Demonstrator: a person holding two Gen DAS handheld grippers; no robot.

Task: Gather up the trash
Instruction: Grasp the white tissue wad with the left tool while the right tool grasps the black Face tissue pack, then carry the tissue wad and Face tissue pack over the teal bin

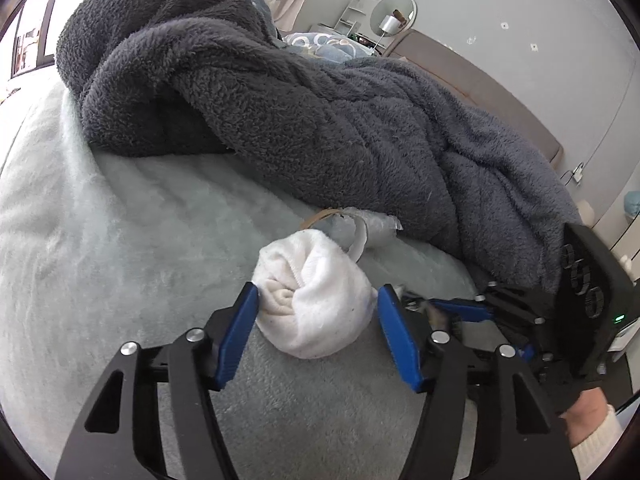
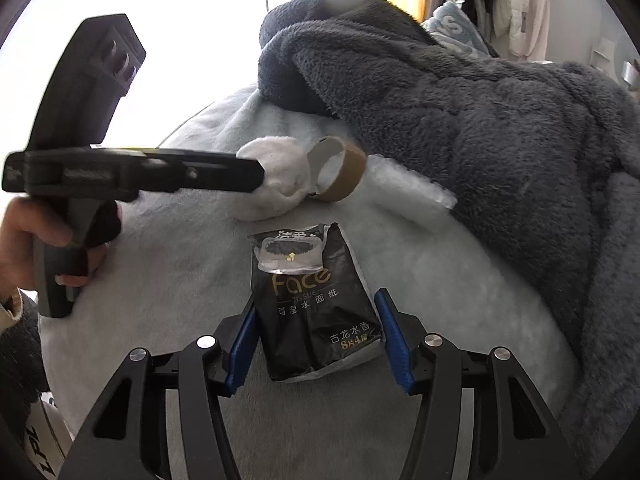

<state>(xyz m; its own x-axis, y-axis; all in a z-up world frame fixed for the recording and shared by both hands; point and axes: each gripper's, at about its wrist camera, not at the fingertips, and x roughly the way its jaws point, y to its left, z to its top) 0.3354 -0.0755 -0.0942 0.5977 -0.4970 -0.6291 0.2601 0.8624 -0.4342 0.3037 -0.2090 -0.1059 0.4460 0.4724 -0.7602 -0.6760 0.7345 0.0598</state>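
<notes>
A crumpled white cloth wad (image 1: 316,300) lies on the pale bed cover (image 1: 100,248). My left gripper (image 1: 316,296) is open with its blue pads on either side of the wad. Behind it lie a cardboard tape ring (image 1: 320,216) and a clear plastic scrap (image 1: 372,228). In the right wrist view a black tissue packet (image 2: 316,304) lies between the open pads of my right gripper (image 2: 316,316). The left gripper (image 2: 256,176) shows there at the wad (image 2: 276,176), beside the ring (image 2: 340,172) and plastic scrap (image 2: 408,192).
A bulky dark grey fleece blanket (image 1: 280,112) is heaped across the bed behind the trash, also in the right wrist view (image 2: 460,120). A grey headboard (image 1: 480,80) and round mirror (image 1: 394,12) stand at the far wall. Clothes (image 2: 516,12) hang at the back.
</notes>
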